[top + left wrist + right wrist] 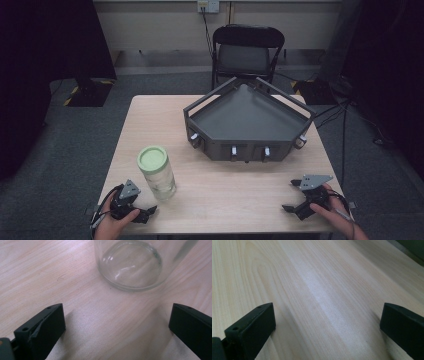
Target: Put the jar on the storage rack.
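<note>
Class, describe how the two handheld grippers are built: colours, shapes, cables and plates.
Both the left gripper and the right gripper are black, each with two blocky, flat-faced jaws with small holes. Each carries a grey three-cornered plate on top and trails a dark cable. No sleeves are visible.

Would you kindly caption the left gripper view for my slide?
Open left gripper facing the base of a clear glass jar standing on the pale wooden table.

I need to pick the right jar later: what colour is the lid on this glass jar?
Pale green lid, seen best in the high view.
</note>
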Motion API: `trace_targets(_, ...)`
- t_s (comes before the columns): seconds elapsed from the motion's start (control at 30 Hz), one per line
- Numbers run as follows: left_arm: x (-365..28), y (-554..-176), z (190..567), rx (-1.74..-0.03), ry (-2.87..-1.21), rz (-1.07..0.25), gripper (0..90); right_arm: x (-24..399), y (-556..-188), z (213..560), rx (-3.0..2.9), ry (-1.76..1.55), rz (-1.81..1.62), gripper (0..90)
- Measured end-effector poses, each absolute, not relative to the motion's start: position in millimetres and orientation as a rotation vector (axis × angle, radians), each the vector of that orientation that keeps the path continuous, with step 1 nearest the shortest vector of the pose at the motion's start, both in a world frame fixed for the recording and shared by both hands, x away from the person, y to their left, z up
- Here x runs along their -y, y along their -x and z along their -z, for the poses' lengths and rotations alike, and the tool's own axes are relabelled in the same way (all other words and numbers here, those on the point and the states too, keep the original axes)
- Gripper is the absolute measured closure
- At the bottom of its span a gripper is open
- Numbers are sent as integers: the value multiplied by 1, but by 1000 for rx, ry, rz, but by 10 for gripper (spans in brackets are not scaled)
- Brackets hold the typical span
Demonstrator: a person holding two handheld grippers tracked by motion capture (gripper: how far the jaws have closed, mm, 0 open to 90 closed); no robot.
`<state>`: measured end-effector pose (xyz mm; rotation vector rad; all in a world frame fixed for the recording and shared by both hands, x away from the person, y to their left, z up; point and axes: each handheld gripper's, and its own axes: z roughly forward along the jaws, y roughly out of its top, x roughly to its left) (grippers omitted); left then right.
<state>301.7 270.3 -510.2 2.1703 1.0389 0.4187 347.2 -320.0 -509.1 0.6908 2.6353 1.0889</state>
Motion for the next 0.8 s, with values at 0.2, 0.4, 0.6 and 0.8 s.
trace_targets(0.2, -271, -300, 512, -1036, -2156, -427, 0, 320, -347, 509, -2635, -691, -1089, 0)
trace_targets(0.4, -269, -303, 509, -1057, -2174, -416, 0, 320, -347, 509, -2635, -691, -1089, 0)
trace_targets(0.6, -269, -303, 508, -1066, -2174, -405, 1, 320, -347, 509, -2635, -691, -1089, 0)
trace_targets(0.8, -273, -303, 505, -1074, -2136, -378, 25, 320, -347, 509, -2635, -691, -1089, 0)
